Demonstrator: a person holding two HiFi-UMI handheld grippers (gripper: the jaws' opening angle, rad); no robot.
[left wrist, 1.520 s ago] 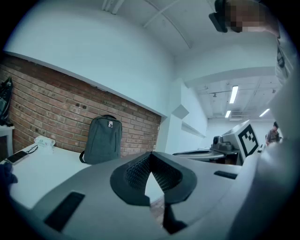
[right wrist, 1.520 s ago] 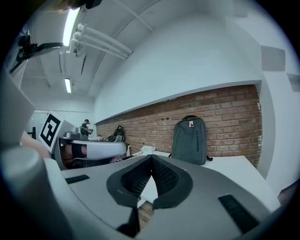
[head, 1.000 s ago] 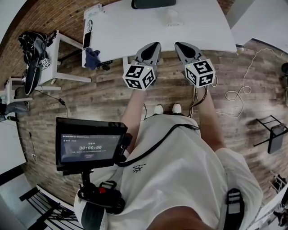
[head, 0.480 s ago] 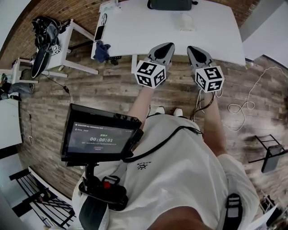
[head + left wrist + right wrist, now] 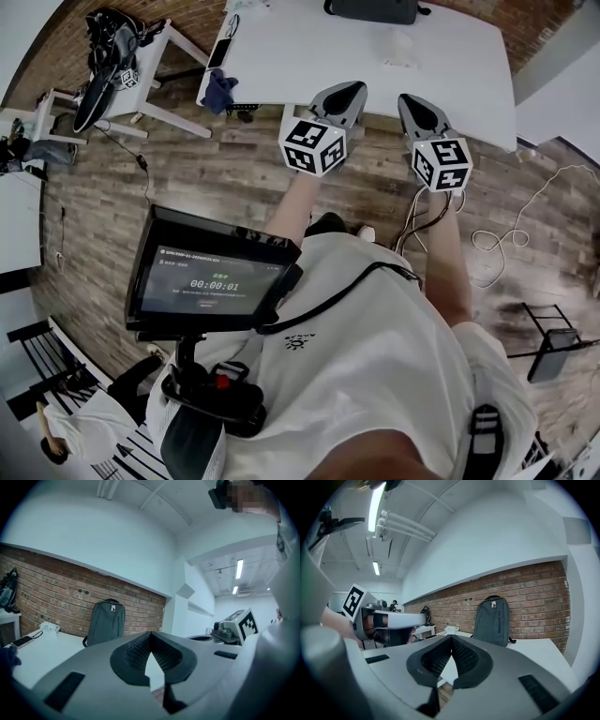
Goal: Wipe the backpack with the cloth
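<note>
A grey backpack stands upright at the far side of the white table, against the brick wall. It also shows in the left gripper view as the backpack and in the right gripper view as the backpack. A pale cloth lies flat on the table in front of it. My left gripper and right gripper hover side by side over the table's near edge. Both are shut and hold nothing. The left gripper and the right gripper have their pads meeting at the tip.
A blue rag hangs at the table's left end beside a phone. A small side table with a dark bag stands at the left. Cables lie on the wood floor at the right, near a black stand. A screen sits on the person's chest rig.
The head view has shifted, so the table and backpack sit lower and further right in frame. Both grippers stay shut and side by side at the table's near edge.
</note>
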